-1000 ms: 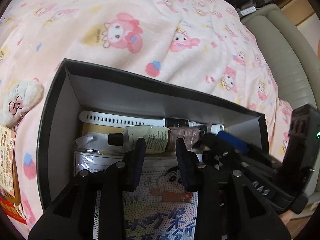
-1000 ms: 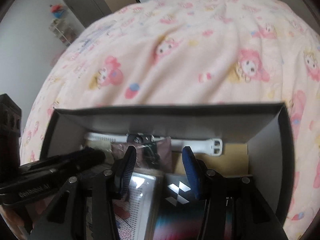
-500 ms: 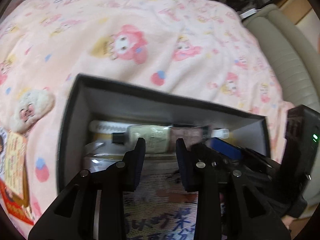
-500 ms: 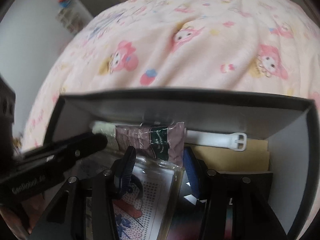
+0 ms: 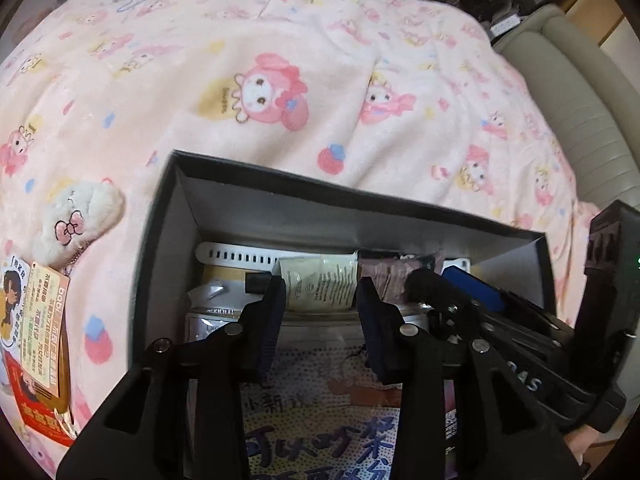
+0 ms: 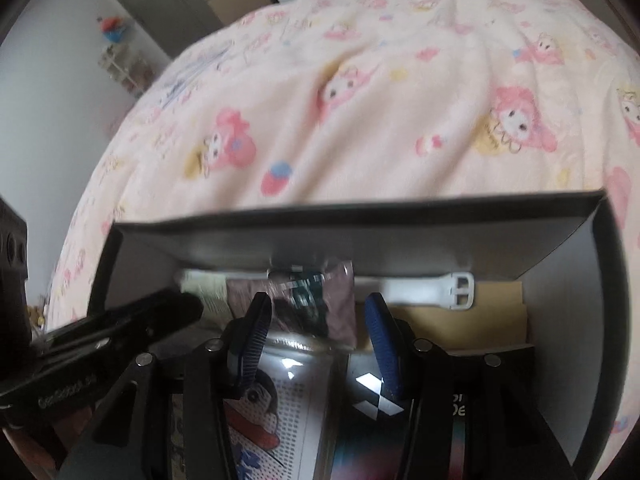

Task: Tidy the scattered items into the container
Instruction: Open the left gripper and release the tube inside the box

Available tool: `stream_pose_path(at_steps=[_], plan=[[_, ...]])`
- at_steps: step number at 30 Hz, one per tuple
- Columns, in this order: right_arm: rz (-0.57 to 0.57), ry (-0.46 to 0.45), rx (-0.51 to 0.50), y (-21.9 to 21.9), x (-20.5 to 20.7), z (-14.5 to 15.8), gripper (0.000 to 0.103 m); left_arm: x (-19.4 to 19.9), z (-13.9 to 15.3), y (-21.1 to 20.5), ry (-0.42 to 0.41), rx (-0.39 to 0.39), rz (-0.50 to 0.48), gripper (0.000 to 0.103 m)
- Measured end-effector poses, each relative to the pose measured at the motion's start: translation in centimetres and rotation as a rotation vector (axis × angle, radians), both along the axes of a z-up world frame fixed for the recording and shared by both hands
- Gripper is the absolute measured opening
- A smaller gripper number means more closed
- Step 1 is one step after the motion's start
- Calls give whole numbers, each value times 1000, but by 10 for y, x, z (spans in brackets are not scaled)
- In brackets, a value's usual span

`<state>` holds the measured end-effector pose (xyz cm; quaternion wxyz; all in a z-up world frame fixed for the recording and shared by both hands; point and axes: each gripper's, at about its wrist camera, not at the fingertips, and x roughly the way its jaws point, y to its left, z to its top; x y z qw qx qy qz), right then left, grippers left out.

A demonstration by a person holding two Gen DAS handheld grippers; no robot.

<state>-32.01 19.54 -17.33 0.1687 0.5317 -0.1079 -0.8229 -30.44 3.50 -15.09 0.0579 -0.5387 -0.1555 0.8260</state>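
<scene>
Moved: both your grippers sit higher than a second ago, and the tube has slid up beside the pouch at the far wall of the box.
Left gripper (image 5: 320,316): you hold it over the box with its fingers apart and nothing between them.
Right gripper (image 6: 318,330): its fingers are apart too, and it holds nothing. It hangs just above the comic pack.
Box (image 5: 160,248): it is a black box with grey walls, and it sits on the pink blanket (image 5: 280,40).
Inside: the white strap (image 5: 240,256) lies along the far wall. The tube (image 5: 316,284) and the pouch (image 6: 332,300) lie in front of it. The comic pack (image 6: 288,412) lies flat near you.
Still out: the plush (image 5: 80,216) lies on the blanket, just left of the box. The card (image 5: 36,344) lies by it, and a little chain seems to join them.
How it feels: you can guess the plush is soft and very light. It will squash when you squeeze it, so it should not slip or break.
Where to hold: pinch the plush across its fat middle. Then the card should hang below it.
Watch out: the card may swing and catch on the box edge, so lift high before you go over.
How far: most things look put away, and the plush with its card looks like the last bit.
</scene>
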Motion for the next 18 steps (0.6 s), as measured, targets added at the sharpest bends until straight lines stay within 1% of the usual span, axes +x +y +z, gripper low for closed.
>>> stream_pose_path(at_steps=[4, 8, 10, 12, 16, 18], plan=[[51, -24, 13, -16, -5, -9, 46, -1, 4, -2, 16, -4, 20, 37], [78, -15, 15, -21, -6, -8, 46, -2, 3, -1, 12, 0, 12, 37], [65, -25, 2, -15, -5, -7, 46, -6, 0, 2, -1, 12, -5, 38], [23, -32, -6, -7, -5, -3, 46, -9, -6, 5, -19, 13, -33, 38], [-8, 45, 88, -5, 1, 18, 46, -9, -6, 11, 2, -26, -48, 39], [-15, 72, 132, -6, 5, 26, 47, -6, -1, 14, 20, -48, -52, 43]])
